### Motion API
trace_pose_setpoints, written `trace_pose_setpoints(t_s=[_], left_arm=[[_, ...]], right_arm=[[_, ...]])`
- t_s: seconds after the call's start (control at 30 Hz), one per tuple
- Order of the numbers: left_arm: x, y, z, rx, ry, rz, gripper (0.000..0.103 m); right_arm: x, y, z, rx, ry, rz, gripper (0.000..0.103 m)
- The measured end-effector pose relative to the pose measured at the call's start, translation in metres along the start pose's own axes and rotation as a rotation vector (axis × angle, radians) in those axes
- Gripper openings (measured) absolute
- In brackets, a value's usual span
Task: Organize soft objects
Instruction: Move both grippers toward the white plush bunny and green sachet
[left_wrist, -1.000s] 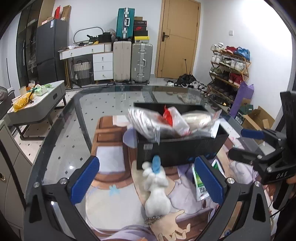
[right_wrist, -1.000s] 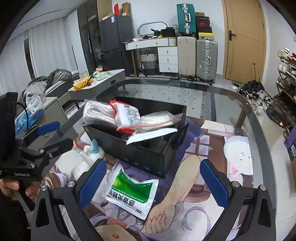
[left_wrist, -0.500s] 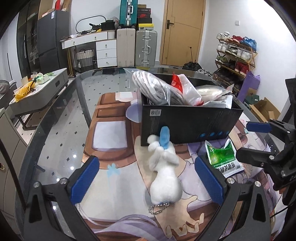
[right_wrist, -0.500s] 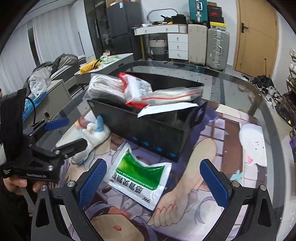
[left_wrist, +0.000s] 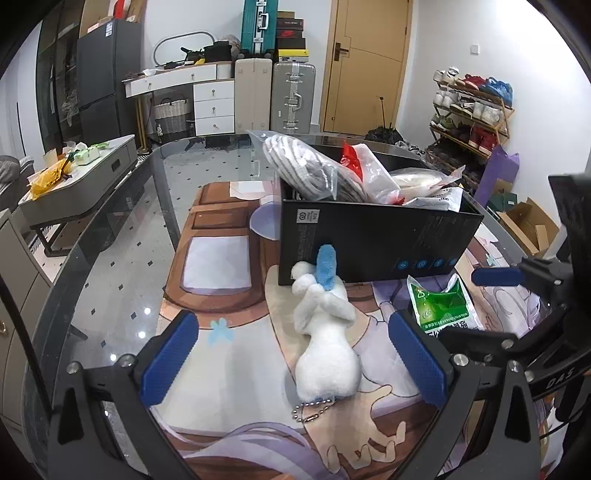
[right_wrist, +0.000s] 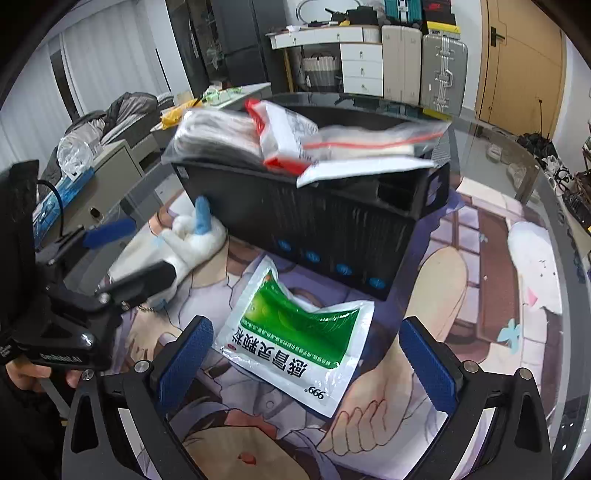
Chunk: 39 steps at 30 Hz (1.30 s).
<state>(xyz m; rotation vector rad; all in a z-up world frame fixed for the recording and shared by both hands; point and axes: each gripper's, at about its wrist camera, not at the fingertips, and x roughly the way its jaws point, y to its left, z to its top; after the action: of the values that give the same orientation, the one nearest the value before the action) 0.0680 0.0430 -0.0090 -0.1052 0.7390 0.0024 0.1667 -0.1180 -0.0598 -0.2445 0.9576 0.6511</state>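
Landmark: black box (left_wrist: 376, 243) standing on the printed mat (left_wrist: 221, 295) that covers part of the glass table (left_wrist: 110, 236); every place below is given relative to this box
Box contents: a clear bag of grey striped fabric (left_wrist: 306, 168) at the box's left end, a red-and-white packet (left_wrist: 365, 173) beside it, and flatter clear bags (left_wrist: 424, 184) toward the right end, all sticking up above the rim
Plush toy: white plush toy (left_wrist: 325, 332) lying on the mat just in front of the box's left corner, its blue ear (left_wrist: 327, 266) touching the box's front wall; a bead chain (left_wrist: 310, 408) trails from the end farthest from the box
Green sachet: green-and-white sachet (right_wrist: 295, 332) lying flat on the mat in front of the box, close to its front wall and to the right of the plush toy
Left gripper: left gripper (left_wrist: 295, 360) held low over the mat in front of the box, its blue pads (left_wrist: 168, 354) spread wide apart on either side of the plush toy and touching nothing
Right gripper: right gripper (right_wrist: 306, 363) also in front of the box, jaws wide apart, blue pads (right_wrist: 426, 363) flanking the near end of the sachet; whether they touch it cannot be told
Behind the box: suitcases (left_wrist: 293, 96), a white drawer unit (left_wrist: 214, 105) and a wooden door (left_wrist: 365, 66) against the far wall
Right of the box: a shoe rack (left_wrist: 469, 110) by the wall
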Motion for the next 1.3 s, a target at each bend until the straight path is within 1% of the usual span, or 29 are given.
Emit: trace_pose_setpoints(t_s=[0.1,0.4,0.8,0.9,1.3], left_arm=[[0.001,0.002,0.0,-0.011,0.004,-0.005,0.103],[0.001,0.003,0.001,-0.024,0.006,-0.012,0.103],[0.002,0.008,0.001,-0.046,0.013,-0.024,0.103],[0.003,0.011,0.0,-0.06,0.014,-0.03,0.103],[0.004,0.011,0.001,-0.064,0.02,-0.035,0.103]], right_arm=[[0.011,0.003,0.0,0.007,0.021,0.001,0.102],[0.021,0.016,0.002,-0.001,0.01,-0.033,0.102],[0.033,0.025,0.01,0.03,0.007,-0.11,0.102],[0.037,0.031,0.011,-0.002,0.011,-0.138,0.102],[0.031,0.014,0.005,-0.049,0.035,-0.084,0.102]])
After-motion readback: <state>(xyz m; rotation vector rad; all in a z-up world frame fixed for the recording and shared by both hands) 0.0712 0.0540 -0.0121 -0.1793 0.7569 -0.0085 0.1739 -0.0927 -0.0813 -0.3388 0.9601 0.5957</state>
